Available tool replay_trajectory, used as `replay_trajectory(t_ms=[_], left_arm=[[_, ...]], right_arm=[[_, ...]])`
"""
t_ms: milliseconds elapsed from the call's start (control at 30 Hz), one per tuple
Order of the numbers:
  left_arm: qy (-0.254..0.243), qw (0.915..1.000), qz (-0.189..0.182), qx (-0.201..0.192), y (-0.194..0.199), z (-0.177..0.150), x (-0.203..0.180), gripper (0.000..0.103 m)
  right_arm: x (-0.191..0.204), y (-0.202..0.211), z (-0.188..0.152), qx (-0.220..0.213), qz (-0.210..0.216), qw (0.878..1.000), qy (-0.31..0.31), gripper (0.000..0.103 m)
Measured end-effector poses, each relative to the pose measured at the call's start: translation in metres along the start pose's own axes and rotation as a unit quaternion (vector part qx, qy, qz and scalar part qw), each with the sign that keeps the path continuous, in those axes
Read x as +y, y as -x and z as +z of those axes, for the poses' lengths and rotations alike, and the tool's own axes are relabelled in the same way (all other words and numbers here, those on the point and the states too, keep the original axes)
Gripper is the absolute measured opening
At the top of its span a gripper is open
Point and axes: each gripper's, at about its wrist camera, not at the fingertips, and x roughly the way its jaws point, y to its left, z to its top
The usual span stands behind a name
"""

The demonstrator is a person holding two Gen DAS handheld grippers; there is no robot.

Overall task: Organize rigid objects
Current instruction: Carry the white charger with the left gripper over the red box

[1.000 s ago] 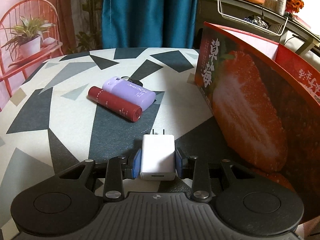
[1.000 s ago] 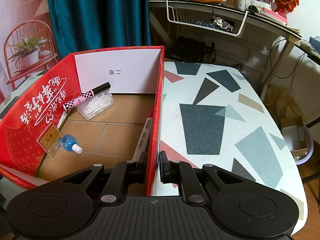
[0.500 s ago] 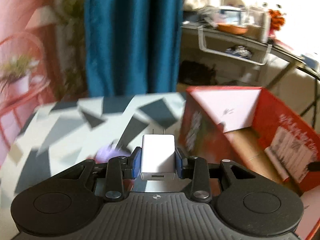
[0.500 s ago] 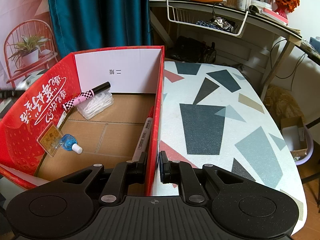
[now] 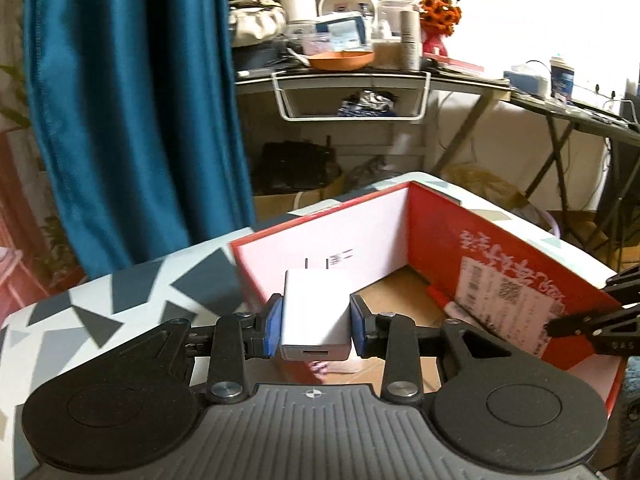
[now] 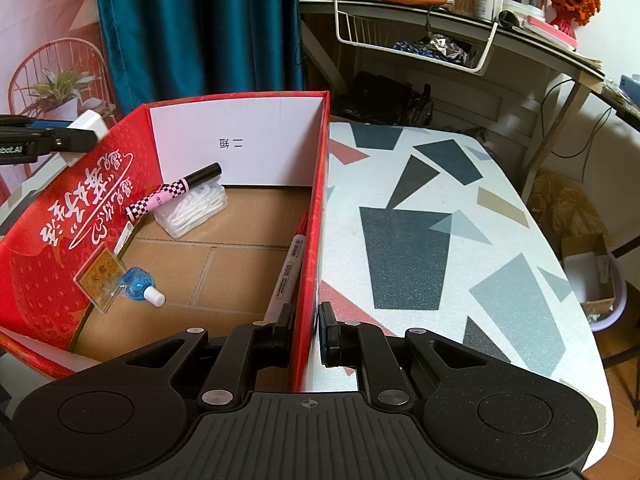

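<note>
My left gripper (image 5: 316,326) is shut on a white plug charger (image 5: 316,312), prongs forward, held above the left wall of the red strawberry box (image 5: 500,276). It also shows in the right wrist view (image 6: 86,126) over the box's far left rim. My right gripper (image 6: 307,330) is shut on the box's right wall (image 6: 314,240). Inside the box lie a checkered pink pen (image 6: 172,192), a clear pack of white picks (image 6: 192,210), a blue bottle (image 6: 138,284), a gold card (image 6: 98,276) and a white marker (image 6: 286,276).
The box stands on a table with a grey and black triangle pattern (image 6: 432,240). A teal curtain (image 5: 132,120) hangs behind. A cluttered desk with a white wire basket (image 5: 352,96) is at the back. The right gripper's fingers (image 5: 592,324) show at the box's right edge.
My left gripper has lifted the charger off the table and swung right, from beside the box's outer wall to above its open top. The right gripper has not moved.
</note>
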Motion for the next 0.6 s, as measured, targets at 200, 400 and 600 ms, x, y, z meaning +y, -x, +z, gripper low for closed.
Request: replay_trajectory(t_ms=[200, 400, 600], left_arm=[[-0.021, 0.9992, -0.024, 0.027, -0.015, -0.002, -0.015, 0.037], [-0.024, 0.9977, -0.039, 0.049, -0.028, -0.005, -0.017, 0.037], [-0.017, 0.9971, -0.046, 0.059, -0.035, -0.007, -0.016, 0.037]], right_arm=[[0.000, 0.000, 0.000, 0.000, 0.000, 1.000, 0.000, 0.011], [0.000, 0.000, 0.000, 0.000, 0.001, 1.000, -0.001, 0.011], [0.000, 0.000, 0.000, -0.001, 0.002, 1.000, -0.002, 0.012]])
